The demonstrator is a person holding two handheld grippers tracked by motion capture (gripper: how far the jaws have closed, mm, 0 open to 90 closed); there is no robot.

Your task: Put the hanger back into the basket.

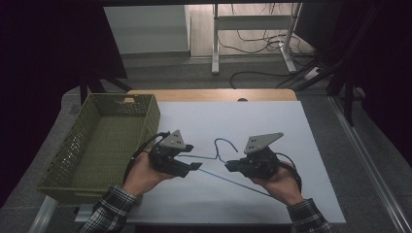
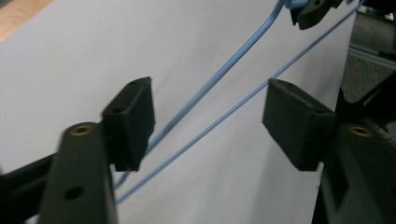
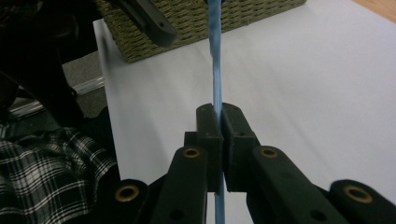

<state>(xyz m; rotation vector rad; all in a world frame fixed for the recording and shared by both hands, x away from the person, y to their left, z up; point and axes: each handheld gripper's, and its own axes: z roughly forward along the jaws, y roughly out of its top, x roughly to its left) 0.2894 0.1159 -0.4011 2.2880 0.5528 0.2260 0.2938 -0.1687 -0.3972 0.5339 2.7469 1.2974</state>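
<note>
Blue wire hanger (image 1: pixel 221 160) sits at frame centre in the high view, over the white sheet (image 1: pixel 252 121), with the right gripper (image 1: pixel 232 165) clamped on its wire. In the left gripper view, the left gripper (image 2: pixel 208 121) has its jaws apart, two hanger wires running between the pads without contact. Judged state: hanger is lifted and carried by the right side alone; the green basket (image 1: pixel 73 160) at left of frame is empty, so any placing there is yet to do.
</note>
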